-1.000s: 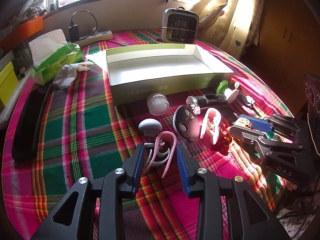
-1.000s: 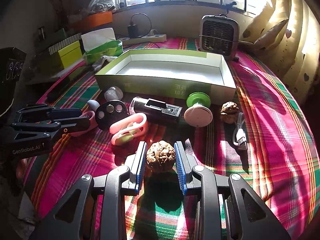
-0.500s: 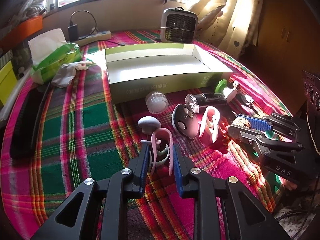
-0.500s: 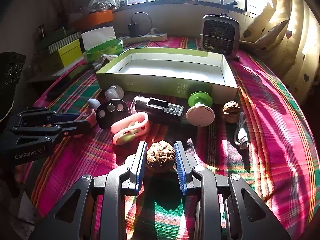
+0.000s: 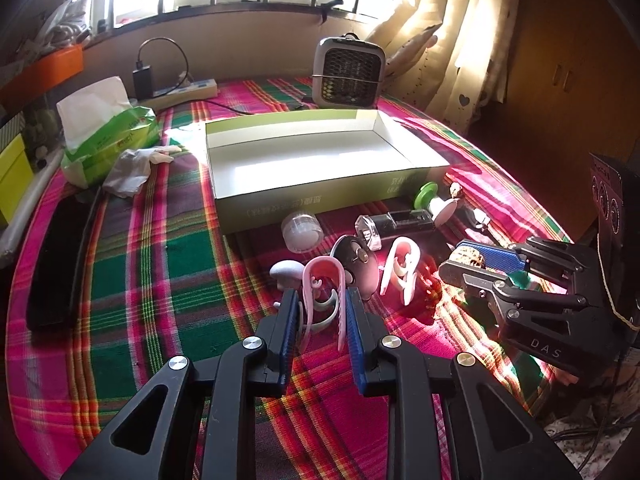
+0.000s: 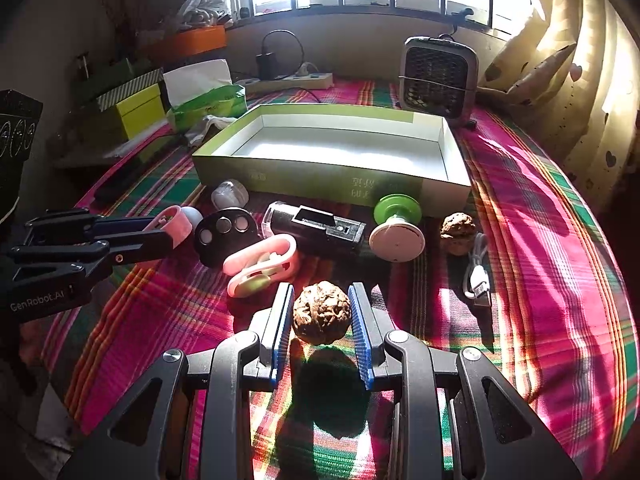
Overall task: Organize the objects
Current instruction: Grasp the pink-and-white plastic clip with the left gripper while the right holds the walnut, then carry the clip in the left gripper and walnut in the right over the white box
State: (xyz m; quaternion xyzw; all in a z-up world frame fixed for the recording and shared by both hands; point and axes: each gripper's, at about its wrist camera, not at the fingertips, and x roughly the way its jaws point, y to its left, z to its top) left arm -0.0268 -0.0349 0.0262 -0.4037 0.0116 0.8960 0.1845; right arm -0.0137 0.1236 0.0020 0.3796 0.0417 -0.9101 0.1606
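Left wrist view: the left gripper [image 5: 322, 314] now has its jaws clenched on the pink clip [image 5: 322, 292], where a second ago they stood wide to either side of it. The blue pads press the clip's two long arms from both sides, and the clip stands nearly upright between them, its lower end down by the plaid cloth [image 5: 168, 280] that covers the worktop; whether it has left the cloth cannot be told. Just beyond the clip lie the grey mushroom-shaped knob [image 5: 286, 271] and the black round disc [image 5: 358, 266]. The open green box [image 5: 316, 200] stands further back, empty, well apart from the clip. This grasp reads as fresh, so the likely next step is to lift the clip and carry it over the near wall into the box.

Right wrist view: nothing has changed here. The right gripper [image 6: 322, 318] holds the walnut [image 6: 322, 314] between its blue pads just as it did a second ago, and the walnut's shadow on the cloth below suggests it is held off the surface. The second pink clip [image 6: 262, 266], the black flashlight [image 6: 316, 226], the green-and-white spool [image 6: 396, 228], another walnut [image 6: 458, 230] and a white cable [image 6: 478, 276] lie on the cloth in front of the box. With both hands loaded and the box empty, the sorting looks barely begun.
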